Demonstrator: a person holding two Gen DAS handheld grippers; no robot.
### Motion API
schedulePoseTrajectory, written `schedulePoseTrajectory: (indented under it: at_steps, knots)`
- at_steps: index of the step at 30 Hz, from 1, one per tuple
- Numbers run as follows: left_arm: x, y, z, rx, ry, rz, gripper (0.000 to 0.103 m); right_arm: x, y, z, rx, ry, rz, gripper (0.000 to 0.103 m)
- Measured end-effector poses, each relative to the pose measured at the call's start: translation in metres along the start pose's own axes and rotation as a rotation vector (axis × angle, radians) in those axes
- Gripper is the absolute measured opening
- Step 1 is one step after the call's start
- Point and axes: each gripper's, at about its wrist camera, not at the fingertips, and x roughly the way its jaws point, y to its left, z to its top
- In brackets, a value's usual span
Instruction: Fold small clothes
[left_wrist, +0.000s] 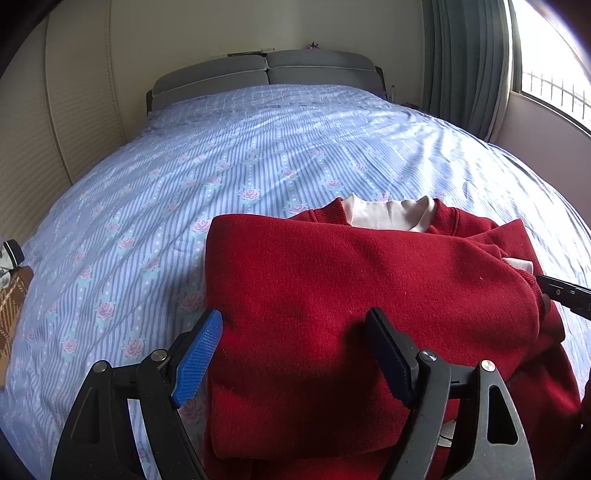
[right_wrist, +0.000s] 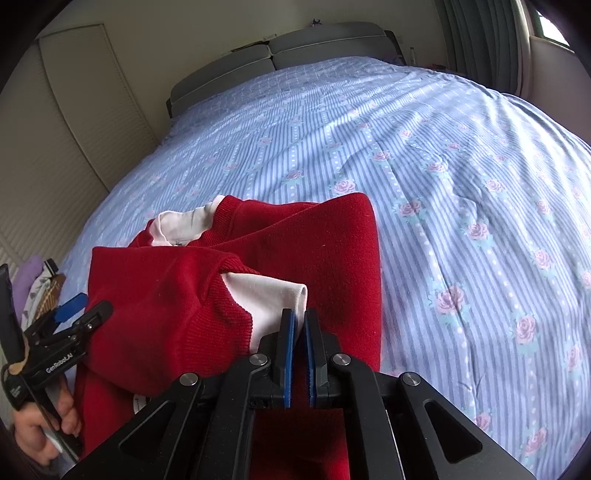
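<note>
1. My left gripper (left_wrist: 291, 325) stands wide open above the red sweater (left_wrist: 332, 295); its 2 blue-padded fingers (left_wrist: 197, 360) straddle the near left part of the folded cloth and grip nothing.
2. The red sweater lies on the bed (left_wrist: 221, 147), on a blue striped sheet printed with pink roses. Its left side is folded over into a straight edge; the near hem runs out of the left wrist view at the bottom.
3. A white inner collar (left_wrist: 388, 216) shows at the far neckline, and a white cuff (right_wrist: 273, 291) pokes out of the red sleeve (right_wrist: 177, 295) in the right wrist view.
4. My right gripper (right_wrist: 300, 325) is nearly closed, its pads a narrow slit apart at the white cuff's edge. Whether any cloth is pinched between them I cannot tell: the fingers hide the contact.
5. In the left wrist view only the black tip of my right gripper (left_wrist: 565, 293) enters from the right edge, touching the sleeve end.
6. My left hand (right_wrist: 44, 432) is partly cut off at the lower left corner of the right wrist view.
7. Other clothes (right_wrist: 40, 288) at the bed's left edge are too cropped to identify.
8. A grey headboard (left_wrist: 266, 68) and curtain (left_wrist: 465, 55) close the background.
</note>
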Motion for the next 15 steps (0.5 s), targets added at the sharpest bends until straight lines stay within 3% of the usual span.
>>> schedulePoseTrajectory:
  at_steps: [4,7,12,14,15]
  knots:
    - [-0.011,-0.001,0.001,0.012,-0.042,-0.017,0.08,-0.023,0.007,-0.002,-0.011,-0.059,-0.022,0.013]
    - [-0.004,0.001,-0.001,0.023,-0.013,0.002,0.08,-0.031,0.024,-0.003,-0.067,-0.096,-0.001,0.013]
    - [0.012,0.012,-0.01,-0.028,0.053,-0.015,0.087,0.002,0.027,-0.012,-0.051,0.033,-0.049,0.016]
    - [0.003,0.014,-0.009,-0.031,0.039,-0.015,0.086,-0.004,0.028,-0.014,-0.037,0.012,-0.05,0.017]
    - [-0.004,0.014,-0.008,-0.03,0.03,-0.013,0.086,-0.01,0.031,-0.013,-0.048,-0.003,-0.064,0.024]
